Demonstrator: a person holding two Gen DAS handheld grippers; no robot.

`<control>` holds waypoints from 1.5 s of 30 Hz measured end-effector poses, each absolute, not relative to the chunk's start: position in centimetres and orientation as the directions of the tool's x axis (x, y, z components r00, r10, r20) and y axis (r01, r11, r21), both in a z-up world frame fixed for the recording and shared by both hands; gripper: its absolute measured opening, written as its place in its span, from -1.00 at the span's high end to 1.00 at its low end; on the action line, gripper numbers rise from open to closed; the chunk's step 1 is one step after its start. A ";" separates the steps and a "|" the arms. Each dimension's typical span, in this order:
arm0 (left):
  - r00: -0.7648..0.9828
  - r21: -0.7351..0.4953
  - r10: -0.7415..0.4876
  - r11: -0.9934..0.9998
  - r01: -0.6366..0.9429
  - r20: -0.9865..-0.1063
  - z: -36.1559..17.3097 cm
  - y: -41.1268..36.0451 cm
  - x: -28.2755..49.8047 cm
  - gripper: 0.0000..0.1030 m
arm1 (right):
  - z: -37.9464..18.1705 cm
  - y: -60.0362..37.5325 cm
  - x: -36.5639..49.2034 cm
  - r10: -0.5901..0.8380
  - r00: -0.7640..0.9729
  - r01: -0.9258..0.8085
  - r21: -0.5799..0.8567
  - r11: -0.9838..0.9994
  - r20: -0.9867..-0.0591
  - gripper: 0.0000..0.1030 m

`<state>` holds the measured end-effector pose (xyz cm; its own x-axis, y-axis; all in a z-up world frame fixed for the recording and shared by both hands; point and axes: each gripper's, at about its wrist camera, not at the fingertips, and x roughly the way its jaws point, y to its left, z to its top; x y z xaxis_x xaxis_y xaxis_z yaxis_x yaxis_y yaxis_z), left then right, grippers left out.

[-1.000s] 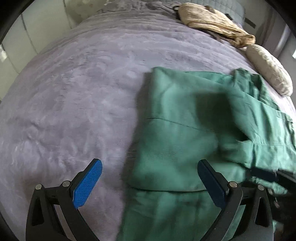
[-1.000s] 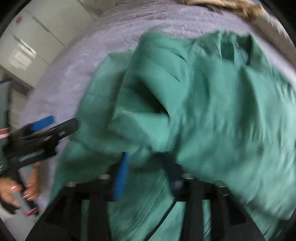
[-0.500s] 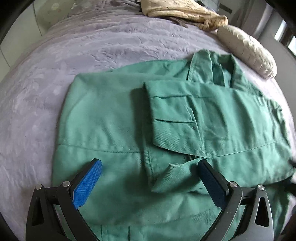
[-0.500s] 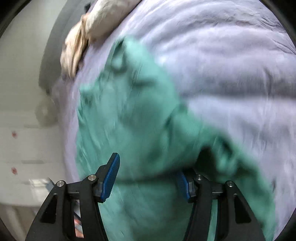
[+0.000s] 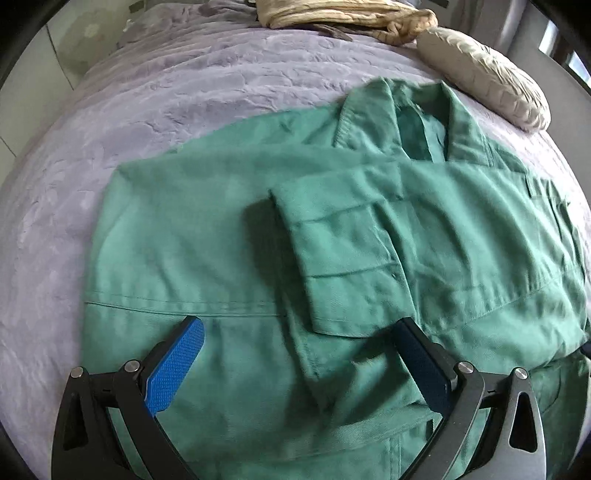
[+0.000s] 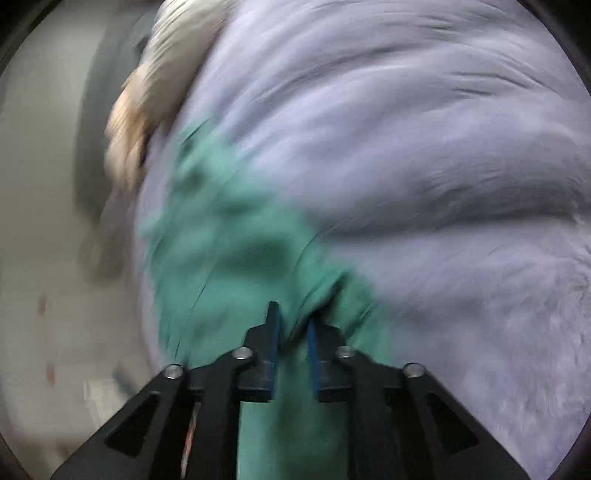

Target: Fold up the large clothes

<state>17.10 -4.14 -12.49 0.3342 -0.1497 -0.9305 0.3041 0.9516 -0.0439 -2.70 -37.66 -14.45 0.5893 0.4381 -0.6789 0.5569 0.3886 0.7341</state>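
A green jacket (image 5: pixel 221 221) lies spread on the lilac bed cover (image 5: pixel 147 92), collar at the far side, with one sleeve (image 5: pixel 343 258) folded across its front. My left gripper (image 5: pixel 298 325) hovers over the jacket's near part. It is wide open and its blue pads (image 5: pixel 173 369) hold nothing. In the blurred right wrist view my right gripper (image 6: pixel 293 321) sits at the jacket's edge (image 6: pixel 221 258) with its jaws closing. They stand narrow, with a pucker of green cloth between the pads (image 6: pixel 274 343).
A beige crumpled garment (image 5: pixel 332 11) and a pale pillow (image 5: pixel 491 74) lie at the bed's far end. The lilac cover (image 6: pixel 406 147) stretches bare to the right of the jacket. A pale wall or cupboard front (image 6: pixel 44 221) shows beyond the bed's edge.
The left view has slid over until the jacket fills it, and a sleeve now lies folded across the front. My right gripper swung to the jacket's edge, rolled, and its jaws narrowed.
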 end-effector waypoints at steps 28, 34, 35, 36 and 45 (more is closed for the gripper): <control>0.413 0.032 -0.077 0.968 0.251 -0.907 -12.8 -6.5 24.1 -1.00 | -14.8 -44.4 11.6 0.130 0.478 0.545 0.409 0.732 -0.869 0.95; 0.434 0.052 -0.084 0.955 0.293 -0.897 -9.4 -3.0 20.3 -1.00 | -10.8 -43.4 7.3 0.108 0.494 0.535 0.400 0.744 -0.862 0.94; 0.430 0.053 -0.086 0.952 0.302 -0.899 -9.1 -2.6 19.5 -1.00 | -10.2 -42.7 6.5 0.114 0.497 0.522 0.401 0.753 -0.860 0.94; 0.423 0.053 -0.089 0.948 0.313 -0.902 -9.0 -2.3 18.5 -1.00 | -9.7 -42.0 5.5 0.130 0.500 0.504 0.409 0.761 -0.856 0.94; 0.344 0.029 -0.056 0.970 0.239 -0.937 -13.6 -1.4 17.1 -1.00 | -12.0 -36.2 3.6 0.192 0.389 0.405 0.354 0.843 -0.901 0.93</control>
<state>17.14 -1.35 -13.61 0.3442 -0.0565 -0.9372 0.2394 0.9705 0.0295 3.59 -36.17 -11.98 0.3894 0.1918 -0.9009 0.4049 0.8429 0.3545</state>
